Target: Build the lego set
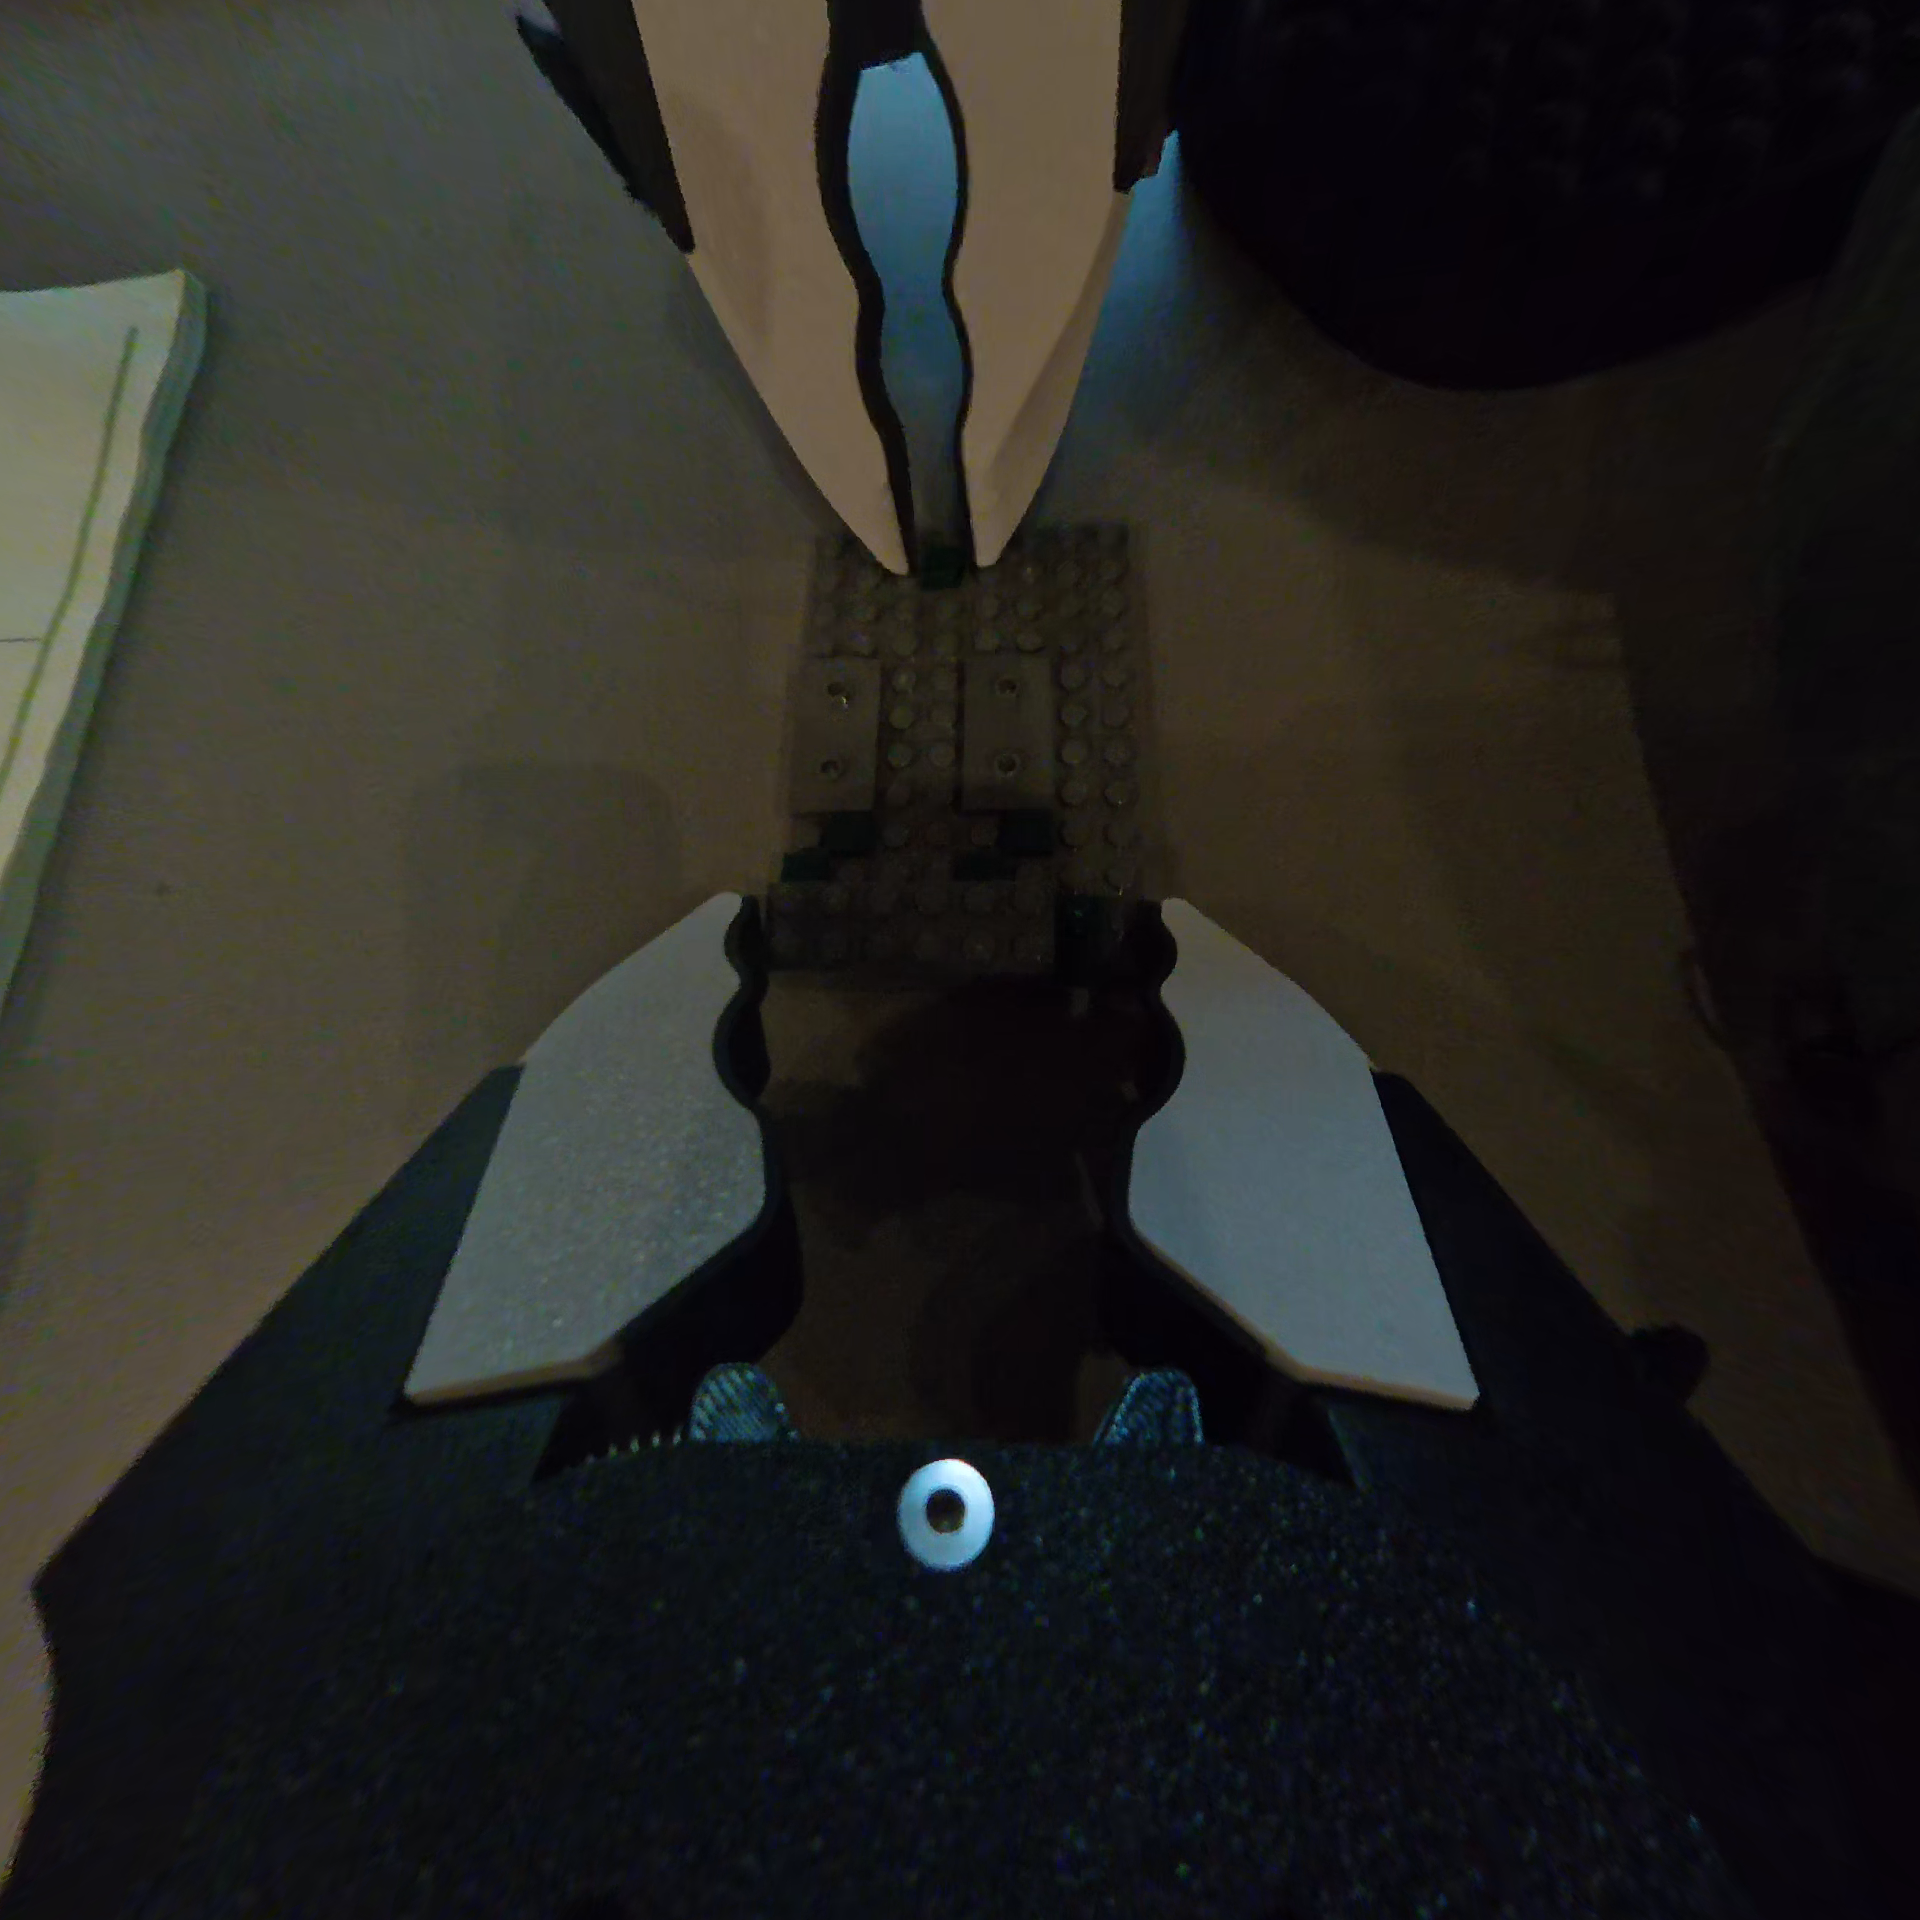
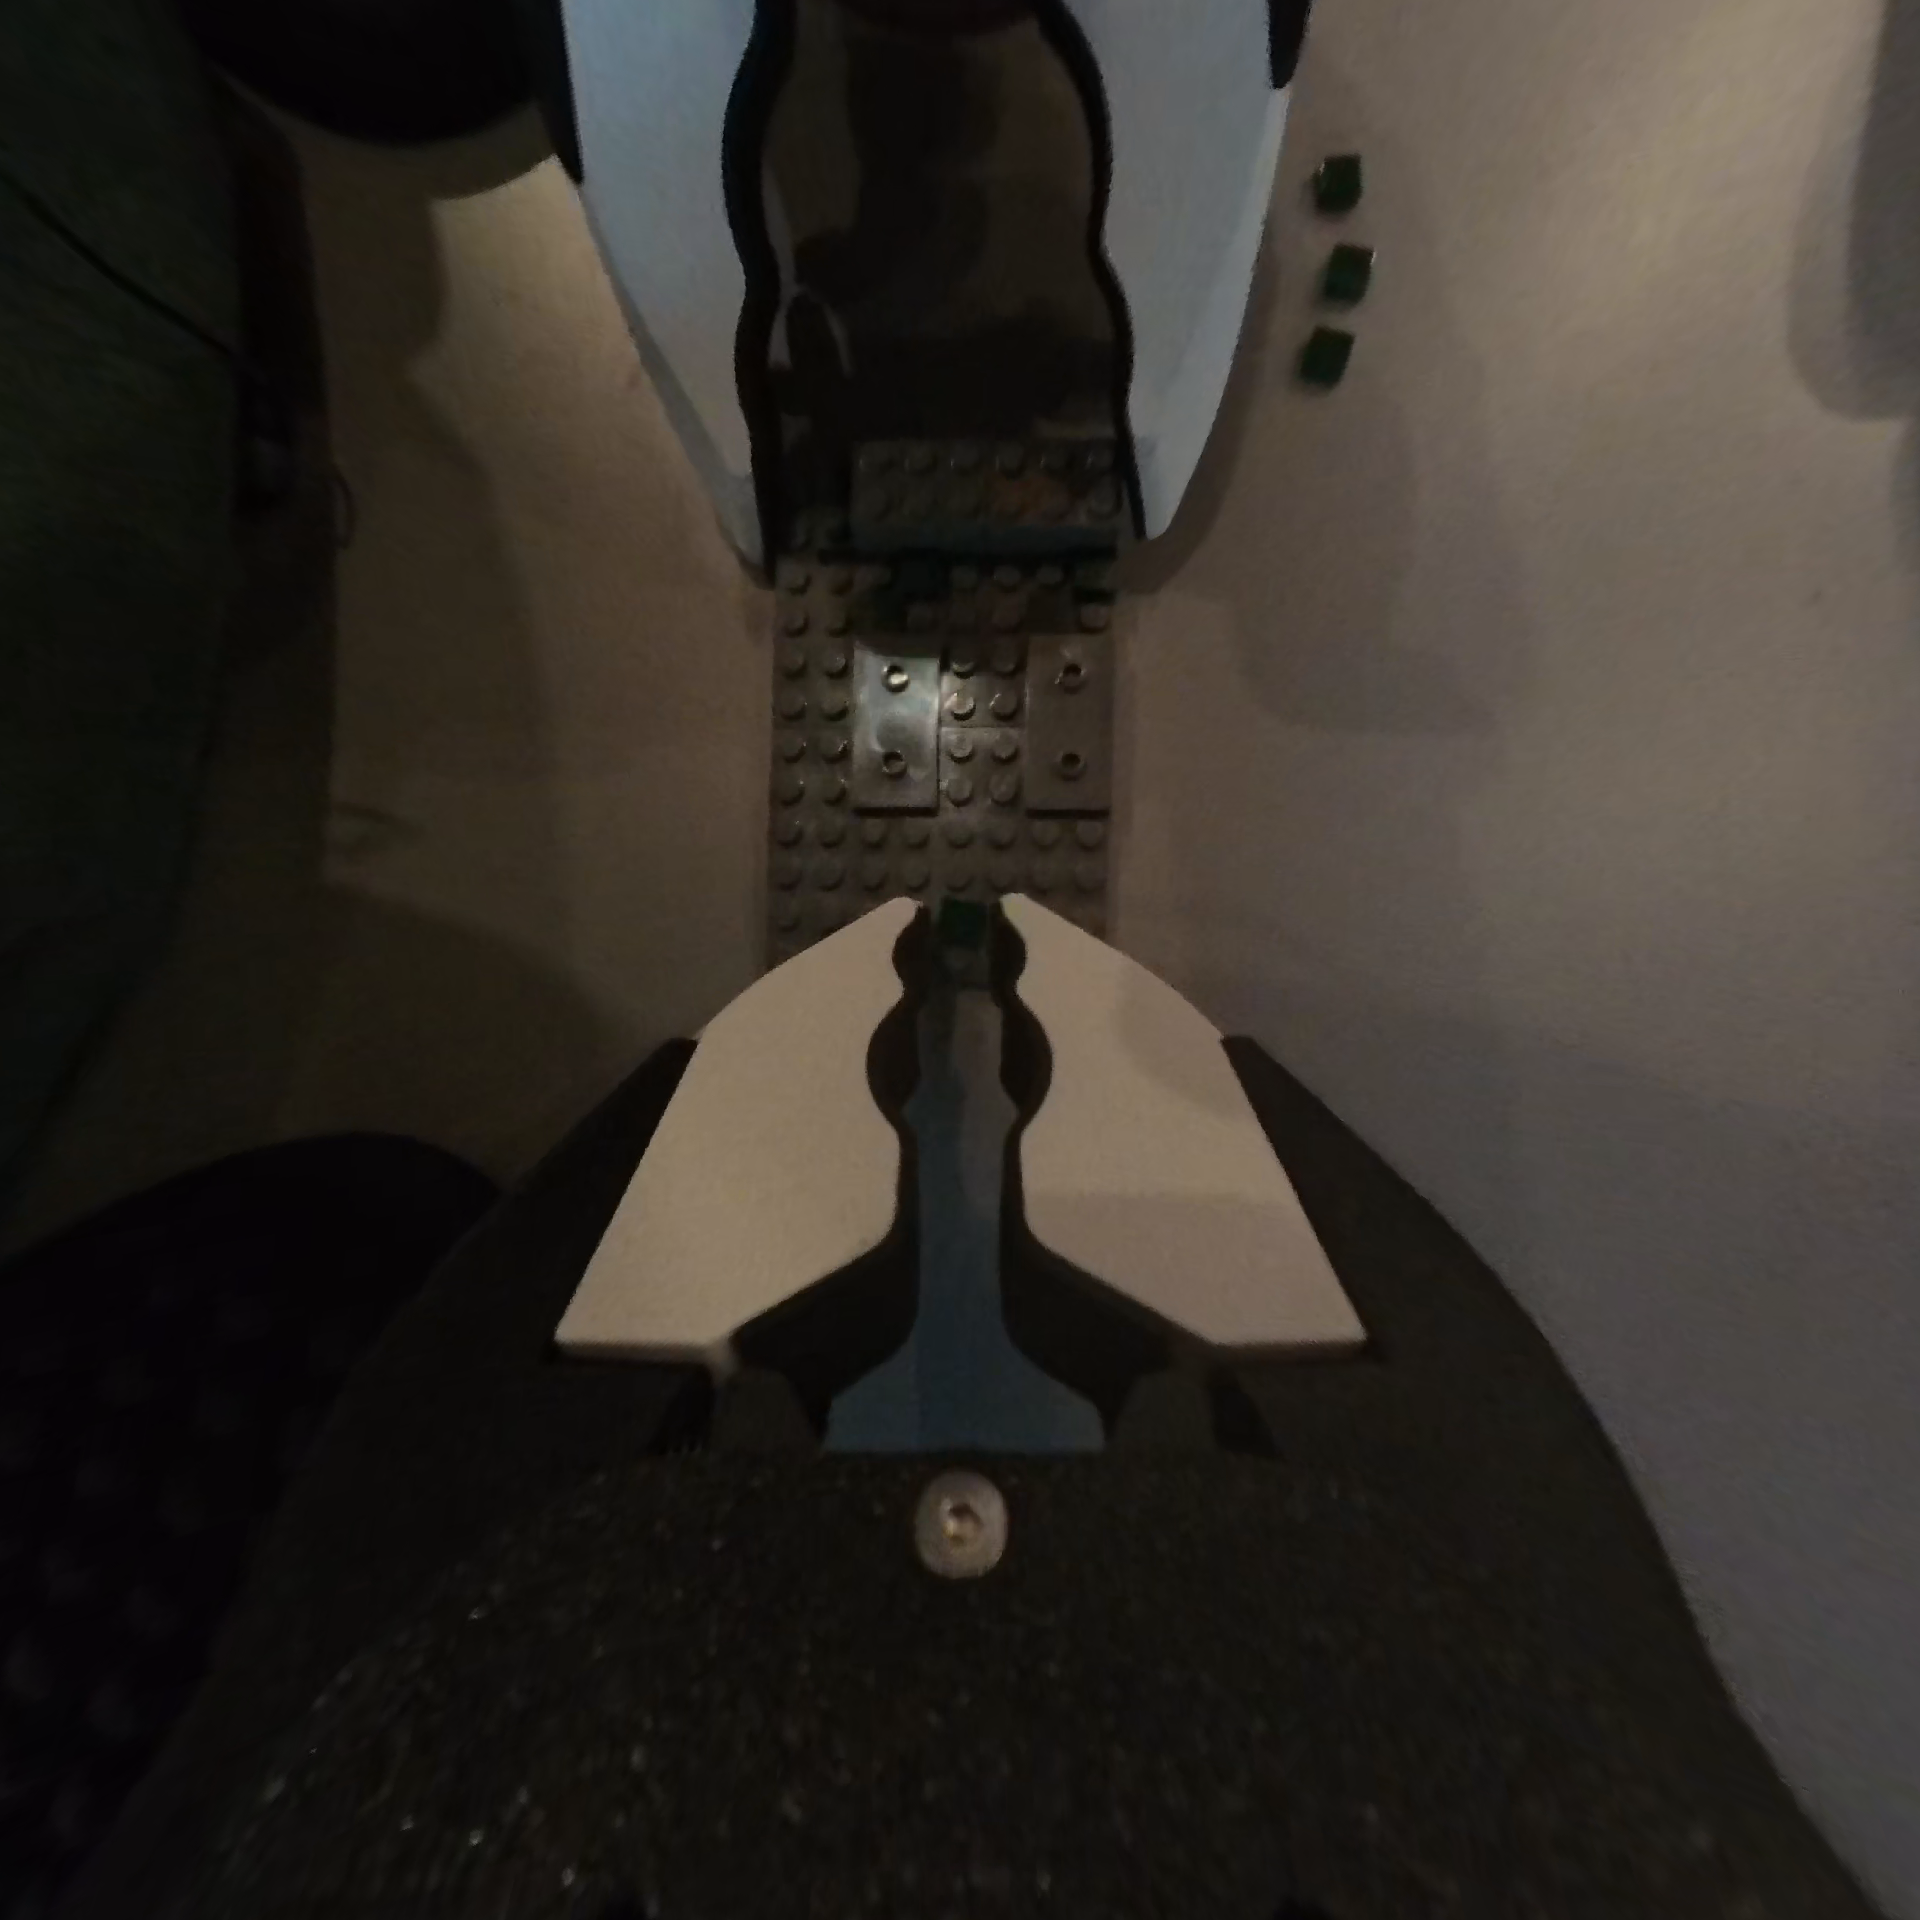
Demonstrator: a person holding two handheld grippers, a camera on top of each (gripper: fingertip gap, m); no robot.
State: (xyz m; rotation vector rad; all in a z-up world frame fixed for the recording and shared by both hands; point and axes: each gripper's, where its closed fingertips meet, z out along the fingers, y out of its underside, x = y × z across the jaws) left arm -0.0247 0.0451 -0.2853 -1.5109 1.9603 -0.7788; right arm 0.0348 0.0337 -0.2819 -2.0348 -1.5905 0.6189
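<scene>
The left gripper is set across the near end of the grey studded lego baseplate. Its white-faced tongs are spread wide and bear on the plate's two side edges, so it is clamped on the plate; this is judged to steady the plate on the pale tabletop while a part is pressed on from the far end.

On the plate, two smooth grey rectangular tiles are counted, side by side with studs between them. Several small dark green pieces lie near the braced end; their number cannot be told in the dim light.

The right gripper is held at the opposite end of the plate. Its tongs are drawn nearly together and pinch one small dark green lego piece at the tips, directly over the studs. Seating is judged to be the step in hand.

Three further small dark green loose pieces are counted in a column on the table, to the right and well apart.
</scene>
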